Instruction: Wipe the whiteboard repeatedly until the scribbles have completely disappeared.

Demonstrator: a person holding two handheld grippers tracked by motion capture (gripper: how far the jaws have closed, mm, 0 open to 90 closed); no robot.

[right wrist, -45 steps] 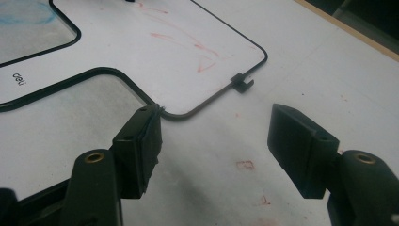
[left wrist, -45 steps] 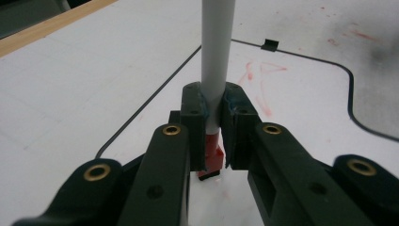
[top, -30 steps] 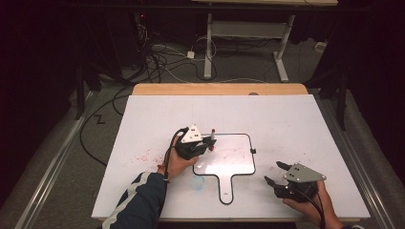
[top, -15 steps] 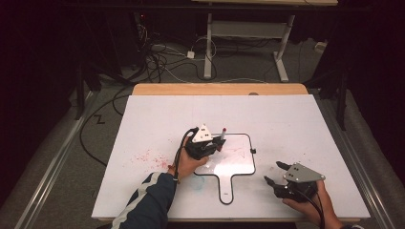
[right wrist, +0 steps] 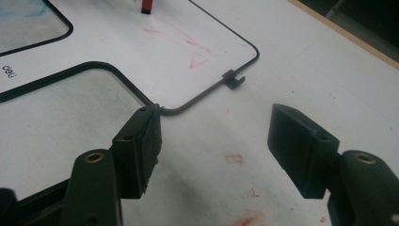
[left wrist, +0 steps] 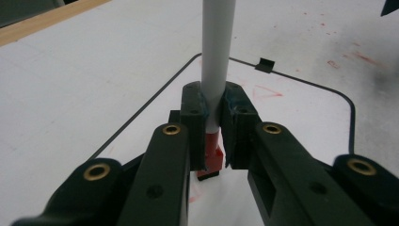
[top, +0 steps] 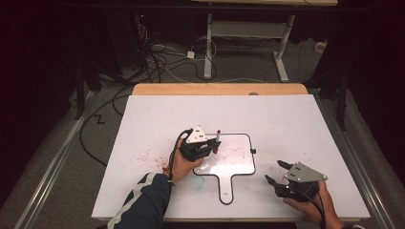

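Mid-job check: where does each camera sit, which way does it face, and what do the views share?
High view: above the person's side, looking forward and down on the white table; both forearms, left gripper, right gripper.
Left gripper view: rides that gripper, looking along jaws shut on the marker.
Right gripper view: rides the right gripper, jaws apart over the table.
Shared: the small whiteboard with its red triangle.

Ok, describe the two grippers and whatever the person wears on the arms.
Both grippers are black, each topped with a grey three-cornered plate. The left gripper trails a black cable, and so does the right gripper. Up close, the black jaws carry brass-coloured rivets and flat rectangular pads. The left forearm wears a dark blue sleeve with white stripes.
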